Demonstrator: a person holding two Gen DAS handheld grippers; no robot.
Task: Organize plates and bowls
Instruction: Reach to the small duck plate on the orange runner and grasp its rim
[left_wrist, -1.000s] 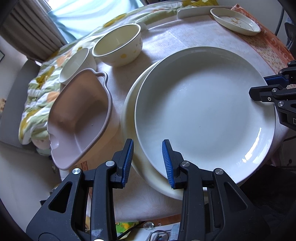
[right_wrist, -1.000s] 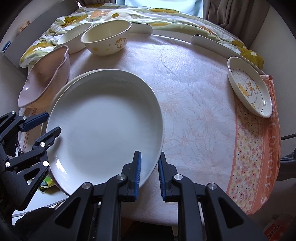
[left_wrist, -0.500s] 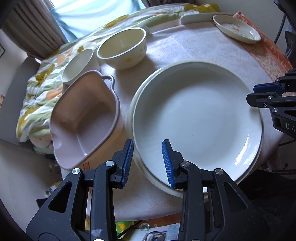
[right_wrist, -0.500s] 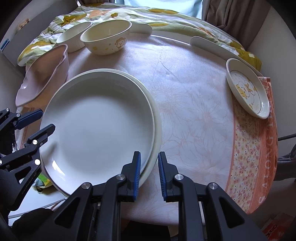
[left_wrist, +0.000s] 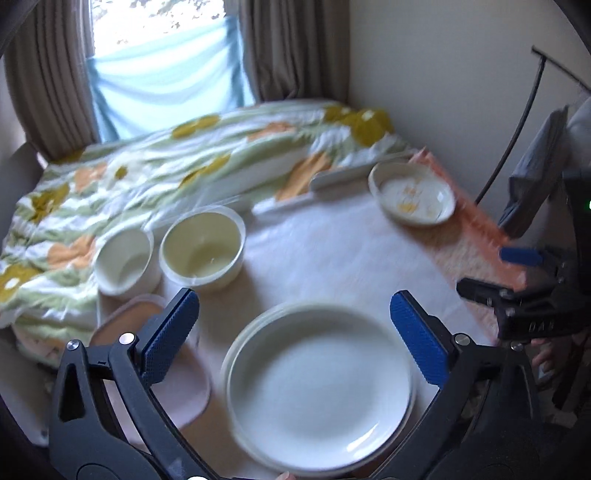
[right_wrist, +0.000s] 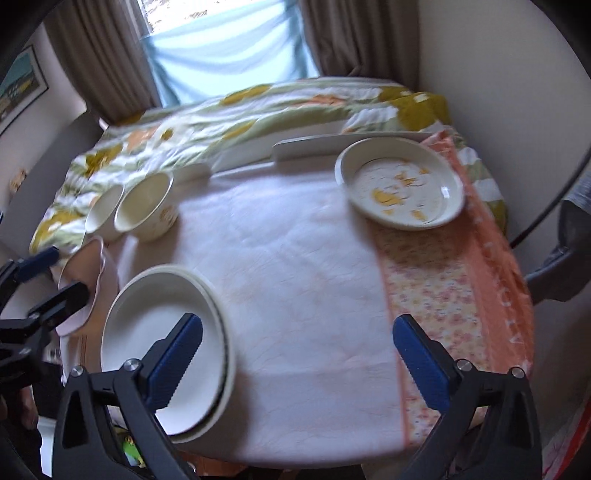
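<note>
Left wrist view: the left gripper (left_wrist: 295, 332), jaws opening and holding nothing, hangs above two stacked round white plates (left_wrist: 319, 387) on the table; two empty cream bowls (left_wrist: 202, 249) stand behind them.

Right wrist view: the right gripper (right_wrist: 297, 356), jaws likewise opening and empty; one shallow yellow-patterned dish (right_wrist: 400, 182) sits far right.

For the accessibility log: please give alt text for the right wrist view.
The right gripper, jaws opening and empty, hangs above a cloth-covered table. Two stacked white plates lie near-left, two bowls behind them, a shallow printed dish far right.
</note>
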